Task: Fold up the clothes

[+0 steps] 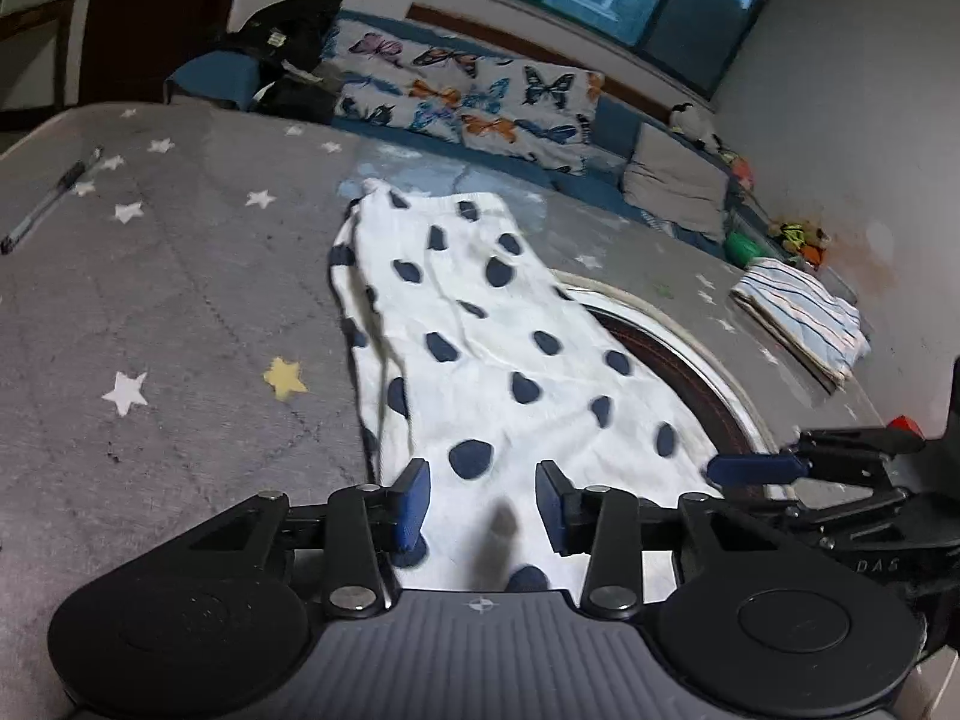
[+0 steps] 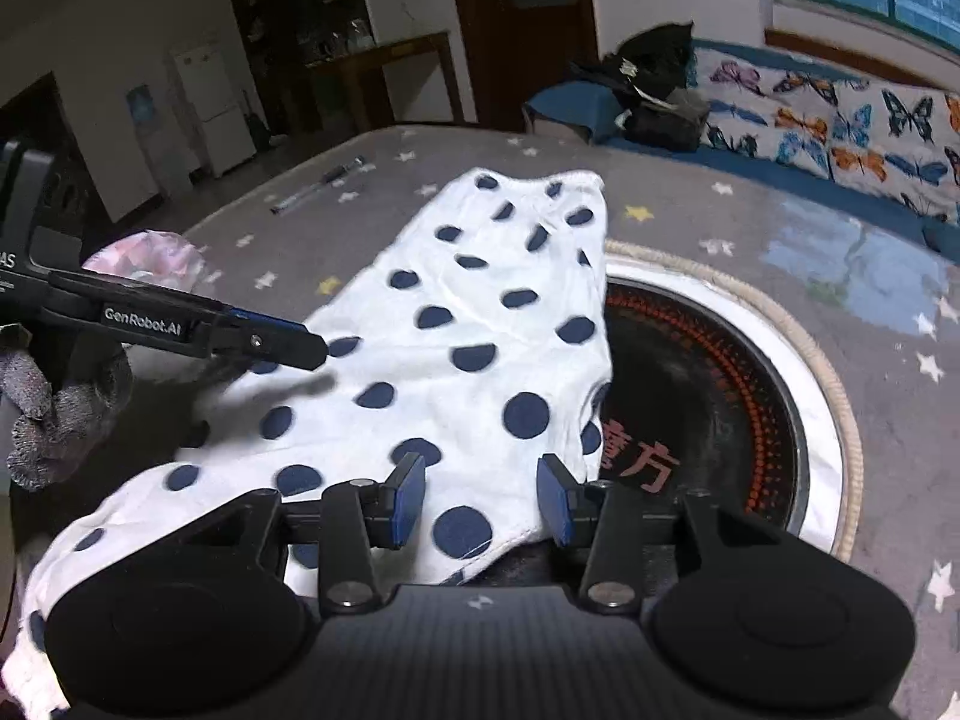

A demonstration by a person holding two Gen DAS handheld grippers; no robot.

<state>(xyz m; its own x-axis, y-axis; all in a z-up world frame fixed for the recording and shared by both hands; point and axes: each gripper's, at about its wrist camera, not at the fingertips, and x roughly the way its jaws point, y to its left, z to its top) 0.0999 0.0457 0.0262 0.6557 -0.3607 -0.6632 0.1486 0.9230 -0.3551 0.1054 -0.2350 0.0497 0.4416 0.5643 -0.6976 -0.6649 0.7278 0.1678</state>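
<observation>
I hold left gripper (image 1: 483, 501) and right gripper (image 2: 483, 498) wide, straddling near hem of white navy-dotted cotton garment (image 1: 480, 348) on grey star-print surface (image 1: 180, 312), apparently readying fold.

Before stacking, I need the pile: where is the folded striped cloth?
Left wrist view, far right: the folded striped cloth lies on the grey star-print cover.

I see soft, matt, creased cloth in the polka-dot garment (image 1: 480, 348), lying on a felt-like grey table cover (image 1: 180, 312). My left gripper (image 1: 483, 501) looks matt black plastic, its linkages pinned with shiny metal rivets.
</observation>
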